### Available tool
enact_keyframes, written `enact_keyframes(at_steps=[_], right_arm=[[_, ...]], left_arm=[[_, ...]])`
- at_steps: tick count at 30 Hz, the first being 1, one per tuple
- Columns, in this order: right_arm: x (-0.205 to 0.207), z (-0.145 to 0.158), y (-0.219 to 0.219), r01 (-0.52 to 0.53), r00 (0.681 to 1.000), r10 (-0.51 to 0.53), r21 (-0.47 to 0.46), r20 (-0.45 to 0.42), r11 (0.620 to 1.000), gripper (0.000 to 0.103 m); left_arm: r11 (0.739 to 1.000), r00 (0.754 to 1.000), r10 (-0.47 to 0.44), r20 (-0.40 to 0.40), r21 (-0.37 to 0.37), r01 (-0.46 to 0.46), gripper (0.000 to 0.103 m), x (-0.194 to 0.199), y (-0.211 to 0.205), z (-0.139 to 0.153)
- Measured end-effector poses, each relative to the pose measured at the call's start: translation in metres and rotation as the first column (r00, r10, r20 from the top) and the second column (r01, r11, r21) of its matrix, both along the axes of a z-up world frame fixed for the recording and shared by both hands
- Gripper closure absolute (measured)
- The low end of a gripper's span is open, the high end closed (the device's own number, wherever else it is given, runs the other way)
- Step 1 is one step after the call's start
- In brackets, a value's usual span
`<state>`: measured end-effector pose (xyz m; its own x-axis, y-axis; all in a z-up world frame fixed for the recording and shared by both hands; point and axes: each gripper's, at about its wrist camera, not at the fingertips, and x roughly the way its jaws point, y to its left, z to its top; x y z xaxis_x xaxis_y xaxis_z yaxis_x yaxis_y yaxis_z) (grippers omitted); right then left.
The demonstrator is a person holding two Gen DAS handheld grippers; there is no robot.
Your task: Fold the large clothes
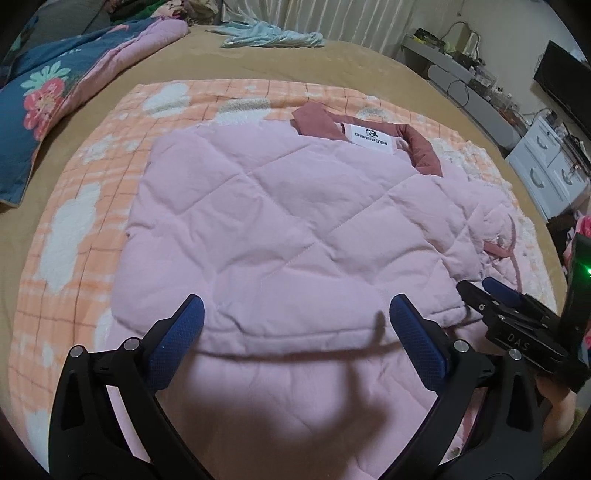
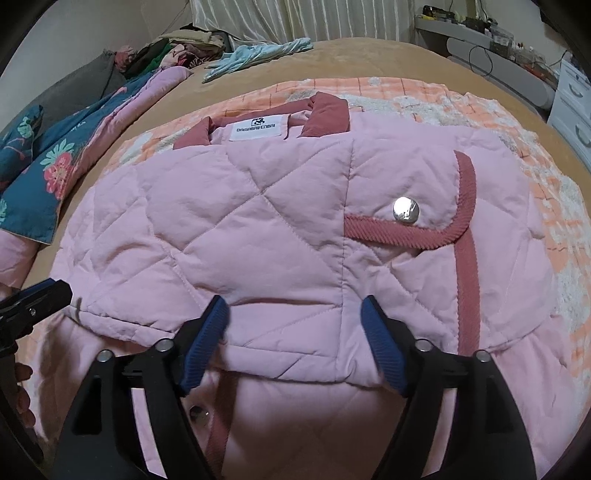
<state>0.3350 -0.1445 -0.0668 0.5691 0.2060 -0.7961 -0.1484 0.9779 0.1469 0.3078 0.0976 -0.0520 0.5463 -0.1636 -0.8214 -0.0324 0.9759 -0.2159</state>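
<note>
A pink quilted jacket [image 1: 280, 221] lies folded on an orange-and-white checked blanket [image 1: 74, 206]. Its dark pink collar and white label [image 1: 370, 137] point away from me. In the right wrist view the jacket [image 2: 258, 229] shows a pocket flap with dark pink trim and a silver snap [image 2: 406, 210]. My left gripper [image 1: 295, 321] is open above the jacket's near folded edge, with nothing pinched. My right gripper [image 2: 295, 317] is also open over that near edge, its pads clear of the cloth. Each gripper shows in the other's view: right gripper [image 1: 480, 291], left gripper [image 2: 40, 295].
The blanket rests on a tan bed cover [image 1: 258, 62]. A blue floral quilt [image 1: 40, 99] lies at the left and a light blue garment [image 1: 266, 35] at the far edge. White drawers [image 1: 546, 166] and a cluttered shelf [image 1: 450, 62] stand to the right.
</note>
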Motion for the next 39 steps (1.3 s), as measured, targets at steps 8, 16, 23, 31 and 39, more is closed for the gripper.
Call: enact_keyframes(at_steps=[8,16,23,31,39], right_arm=[[-0.012,0.009,0.002,-0.003,1.000,0.003,0.012,-0.007,1.000,0.009],[-0.038,0.029,-0.004,-0.005,1.000,0.004,0.043,0.024,0.999,0.005],[-0.058,0.049,-0.010,-0.001,0.998,-0.003,0.057,0.063,0.998,0.005],[-0.083,0.082,-0.019,0.006,0.992,-0.015,0.067,0.129,0.998,0.004],[-0.109,0.112,-0.028,-0.001,0.983,-0.013,0.075,0.181,0.997,0.004]], left_arm=[[0.999,0.999,0.021,0.030,0.023,-0.022,0.009,-0.019,0.000,0.016],[0.999,0.998,0.041,0.052,0.013,-0.042,0.009,-0.036,0.005,0.030],[0.999,0.997,0.044,0.068,0.009,-0.044,0.009,-0.049,0.004,0.042],[0.999,0.995,0.045,0.091,0.012,-0.046,0.009,-0.064,0.001,0.059],[0.999,0.991,0.034,0.127,0.011,-0.036,0.009,-0.082,-0.005,0.082]])
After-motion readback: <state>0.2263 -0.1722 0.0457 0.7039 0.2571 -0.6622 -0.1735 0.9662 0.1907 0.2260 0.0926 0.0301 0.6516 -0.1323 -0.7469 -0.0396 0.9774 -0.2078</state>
